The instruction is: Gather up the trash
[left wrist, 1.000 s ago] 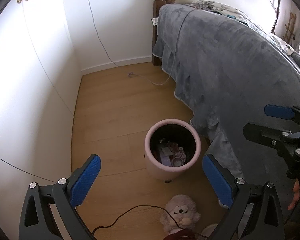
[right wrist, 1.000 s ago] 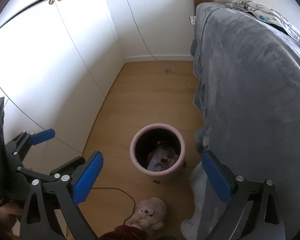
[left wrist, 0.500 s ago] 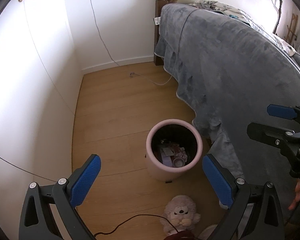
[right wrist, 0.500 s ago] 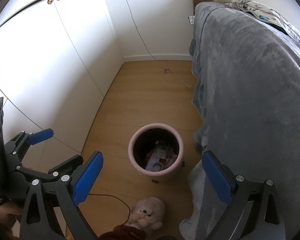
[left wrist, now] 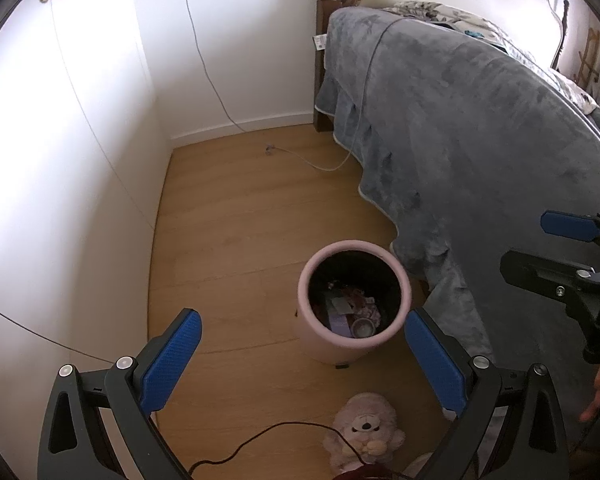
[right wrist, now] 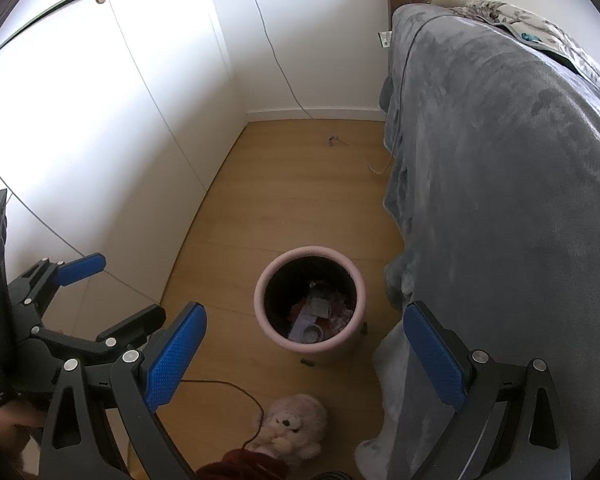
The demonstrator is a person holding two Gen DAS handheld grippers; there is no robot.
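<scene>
We hold the left gripper (left wrist: pixel 302 354) and right gripper (right wrist: pixel 304 346) wide apart, empty; lower centre, the pink bin (left wrist: pixel 354 346) hides jumbled, unidentifiable trash (right wrist: pixel 320 316).

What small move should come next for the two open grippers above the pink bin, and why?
Probably lower the left gripper toward the rim of the pink bin. Both it and the right gripper are open and hold nothing, well above the floor. The bin already holds trash and stands beside the grey blanket.
</scene>
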